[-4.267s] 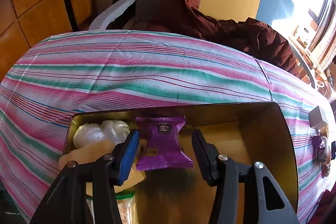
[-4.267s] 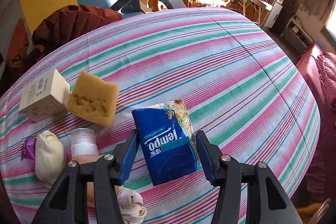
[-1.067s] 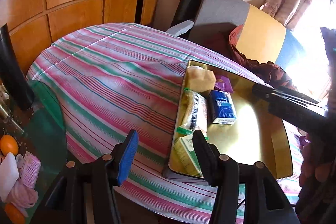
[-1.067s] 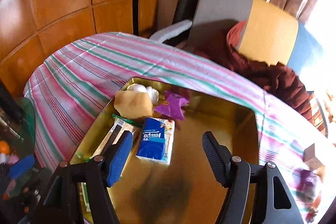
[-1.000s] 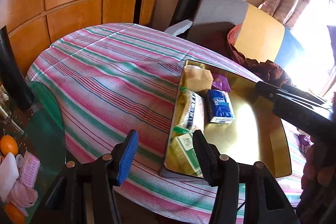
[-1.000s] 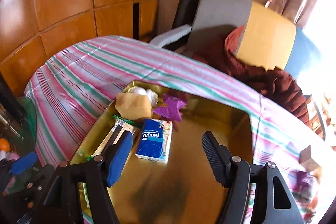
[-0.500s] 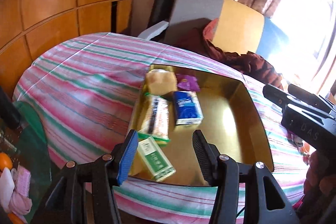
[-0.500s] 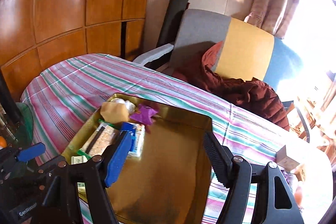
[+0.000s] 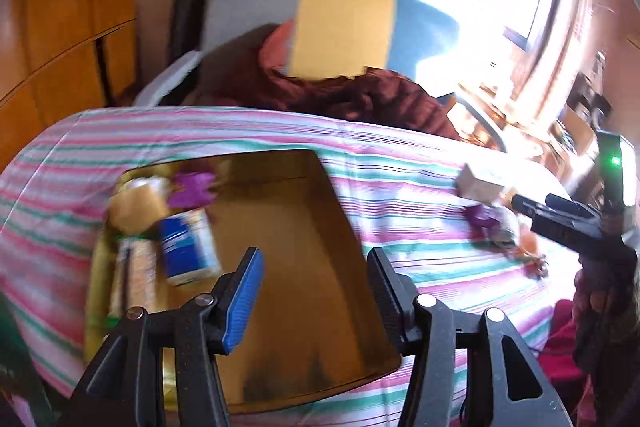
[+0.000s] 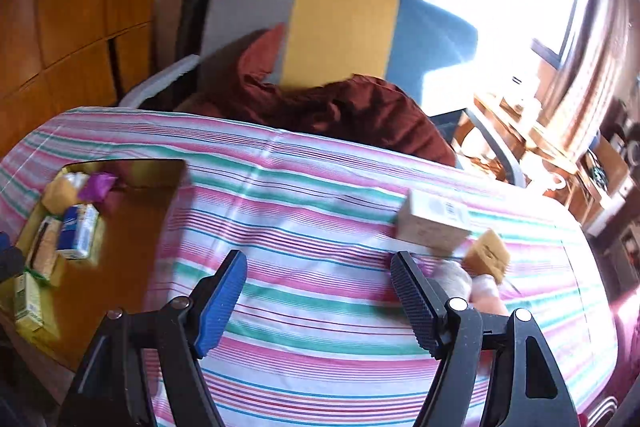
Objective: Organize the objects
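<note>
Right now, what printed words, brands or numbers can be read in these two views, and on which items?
None reads clearly.
Blue tissue pack: white lettering, blurred past reading.
Cardboard box: small marks on its top face, too blurred.
Green packet in the gold tray: print too small to read.

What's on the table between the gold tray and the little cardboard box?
Only bare striped tablecloth lies between the tray and the box, seen from the right wrist.
</note>
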